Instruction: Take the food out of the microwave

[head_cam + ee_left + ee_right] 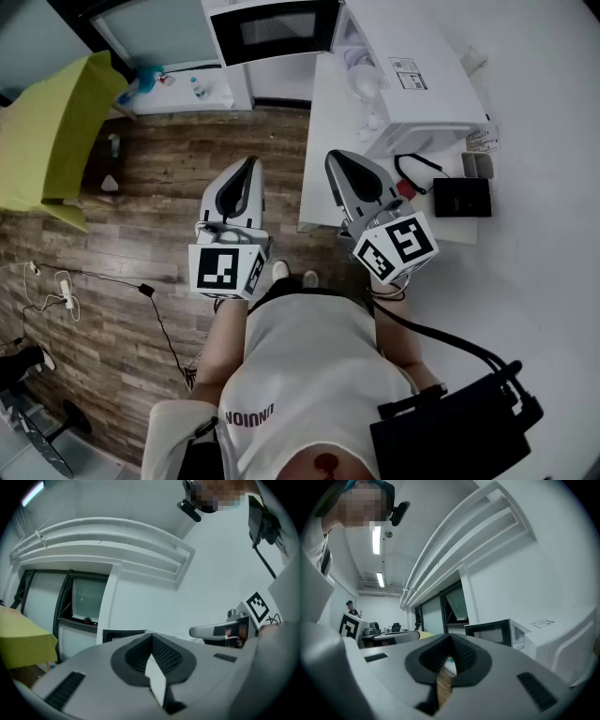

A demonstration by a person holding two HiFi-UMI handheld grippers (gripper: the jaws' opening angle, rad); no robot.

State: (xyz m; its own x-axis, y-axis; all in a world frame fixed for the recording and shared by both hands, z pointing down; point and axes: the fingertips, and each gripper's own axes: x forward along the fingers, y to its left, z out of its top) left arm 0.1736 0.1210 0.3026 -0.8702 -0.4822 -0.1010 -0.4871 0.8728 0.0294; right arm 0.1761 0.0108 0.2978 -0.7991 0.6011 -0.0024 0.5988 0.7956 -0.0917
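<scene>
The left gripper [151, 638] is sitting clenched, its two jaws meeting at the tips with nothing between them. The right gripper [450, 639] is looking the same, jaws pressed together and empty, with only a strip of wooden floor [159, 178] showing through the gap behind the tips. In the head view both are hovering side by side at mid-frame, pointing toward the top of the frame. The left one is hanging over the floor, and the right one is hanging over the near edge of the white table [319, 178].

Beyond them, at the upper right of the frame, the microwave [422, 84] is standing on that table. Its door [272, 30] is hanging wide open toward the upper middle. Inside the cavity something pale and rounded, probably the food [364, 84] in a bowl, is sitting; the view is too small to say more.

So the door is already open, but nothing is being held yet. What is remaining, as I judge it, is opening a gripper, reaching in, gripping the dish and bringing it out.
</scene>
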